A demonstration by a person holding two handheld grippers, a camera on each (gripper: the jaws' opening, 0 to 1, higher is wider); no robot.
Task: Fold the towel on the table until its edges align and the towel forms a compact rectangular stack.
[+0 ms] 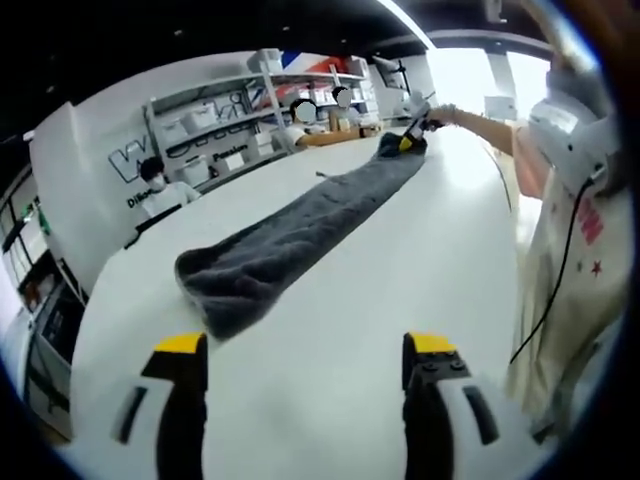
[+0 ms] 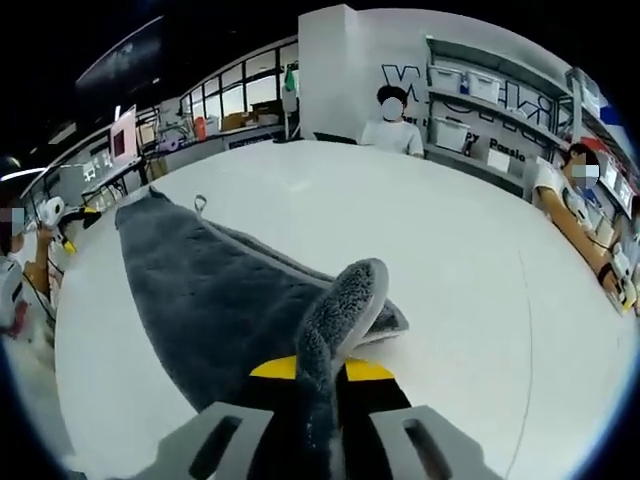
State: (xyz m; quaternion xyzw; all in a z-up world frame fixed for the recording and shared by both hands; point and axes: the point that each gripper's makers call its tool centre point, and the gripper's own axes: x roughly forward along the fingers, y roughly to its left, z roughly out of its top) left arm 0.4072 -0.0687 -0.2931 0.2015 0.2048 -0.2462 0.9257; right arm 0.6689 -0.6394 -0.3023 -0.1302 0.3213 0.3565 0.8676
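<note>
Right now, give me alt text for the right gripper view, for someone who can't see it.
The right gripper is shut on a raised corner of a grey towel that lies stretched across a white table. People sit along the table's far edge, with shelves of bins behind them.

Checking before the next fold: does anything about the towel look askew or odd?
The grey towel lies stretched in a long, uneven strip on the white table, its near end rumpled rather than square. The right gripper pinches one end, bunched upward; the left gripper hangs open, apart from it.
</note>
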